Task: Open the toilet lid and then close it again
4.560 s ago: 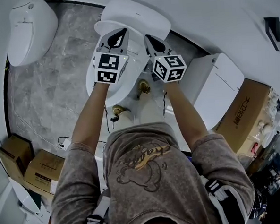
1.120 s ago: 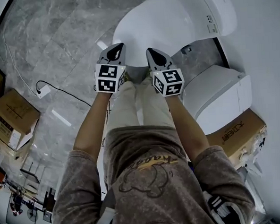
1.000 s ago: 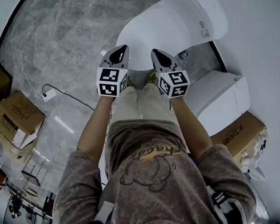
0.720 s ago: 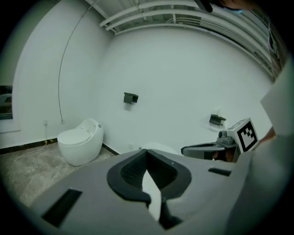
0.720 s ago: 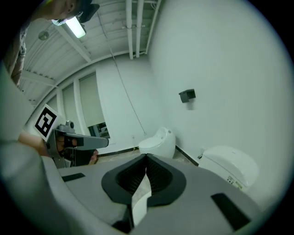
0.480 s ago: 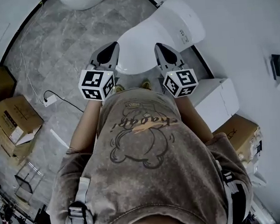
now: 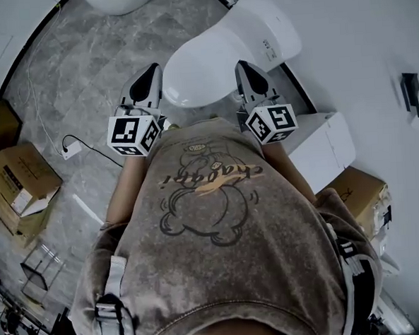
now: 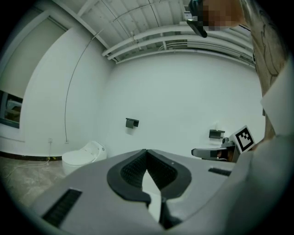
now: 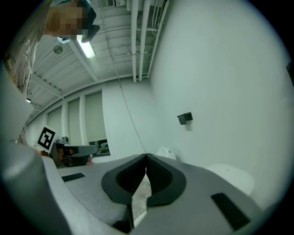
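Note:
The white toilet (image 7: 214,64) stands in front of me with its lid down flat over the bowl. My left gripper (image 7: 151,70) hangs beside the bowl's left front edge and is shut on nothing. My right gripper (image 7: 245,67) is held beside the toilet's right side, also shut and empty. Neither touches the toilet. In the left gripper view the left gripper (image 8: 146,152) has its tips together and points at a white wall. The right gripper (image 9: 146,157) also has its tips together, with the toilet (image 9: 231,176) low at the right.
Cardboard boxes (image 7: 18,178) lie on the marble floor at the left, near a cable and socket (image 7: 71,147). A white cabinet (image 7: 325,149) and another box (image 7: 356,190) stand at the right. A second toilet (image 8: 82,155) sits further off. A dark holder (image 8: 132,122) hangs on the wall.
The lid, raised in the oldest frame, now lies down. Over the last second both grippers have drawn back from the toilet and spread apart, and the head has tipped further down.

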A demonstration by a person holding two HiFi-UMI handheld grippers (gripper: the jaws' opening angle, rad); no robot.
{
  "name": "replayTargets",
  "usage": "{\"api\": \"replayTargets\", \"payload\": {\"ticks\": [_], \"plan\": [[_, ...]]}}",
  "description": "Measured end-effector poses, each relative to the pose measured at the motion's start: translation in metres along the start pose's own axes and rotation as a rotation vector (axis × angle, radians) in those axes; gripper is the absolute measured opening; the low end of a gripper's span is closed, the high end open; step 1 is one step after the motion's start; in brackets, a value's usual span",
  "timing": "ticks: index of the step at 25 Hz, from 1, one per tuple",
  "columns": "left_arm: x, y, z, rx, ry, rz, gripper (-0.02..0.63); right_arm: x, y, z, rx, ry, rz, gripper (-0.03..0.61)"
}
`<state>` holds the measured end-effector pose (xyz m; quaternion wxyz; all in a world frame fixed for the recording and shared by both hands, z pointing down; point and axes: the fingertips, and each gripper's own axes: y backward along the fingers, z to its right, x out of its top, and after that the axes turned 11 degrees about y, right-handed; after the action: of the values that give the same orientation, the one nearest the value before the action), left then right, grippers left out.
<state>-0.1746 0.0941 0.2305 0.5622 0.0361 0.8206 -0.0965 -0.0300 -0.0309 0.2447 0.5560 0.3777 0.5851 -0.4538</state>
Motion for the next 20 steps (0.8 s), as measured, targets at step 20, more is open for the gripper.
{"api": "replayTargets", "payload": {"ticks": [20], "plan": [[-0.02,-0.005,-0.006,0.048,-0.024,-0.057,0.009,-0.013,-0.007,-0.002,0.049,0.038,-0.03,0.026]]}}
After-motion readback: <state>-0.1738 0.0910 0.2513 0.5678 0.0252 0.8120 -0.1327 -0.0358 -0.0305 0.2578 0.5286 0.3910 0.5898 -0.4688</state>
